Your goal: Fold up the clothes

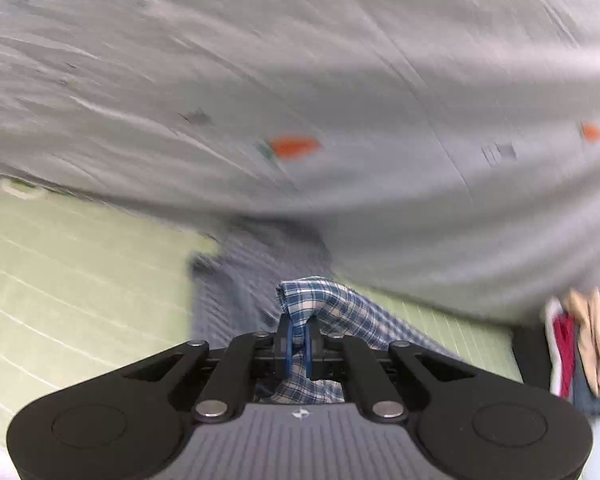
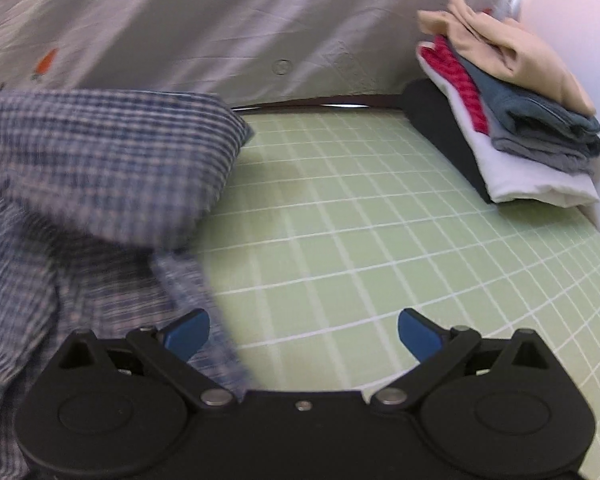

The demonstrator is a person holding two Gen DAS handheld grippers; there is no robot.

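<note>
Mid-fold, we pinch a bunched edge of the blue plaid shirt (image 1: 320,304) in our left gripper (image 1: 298,338), lifting it over the green grid mat (image 2: 360,220); our right gripper (image 2: 304,332) gapes wide, empty, just beside the cloth. A second grasp seems called for.

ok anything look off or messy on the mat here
Only the plaid shirt: bunched at the mat's left side, one fold pinched in the left gripper. The right gripper is open. The folded stack looks tidy.
</note>
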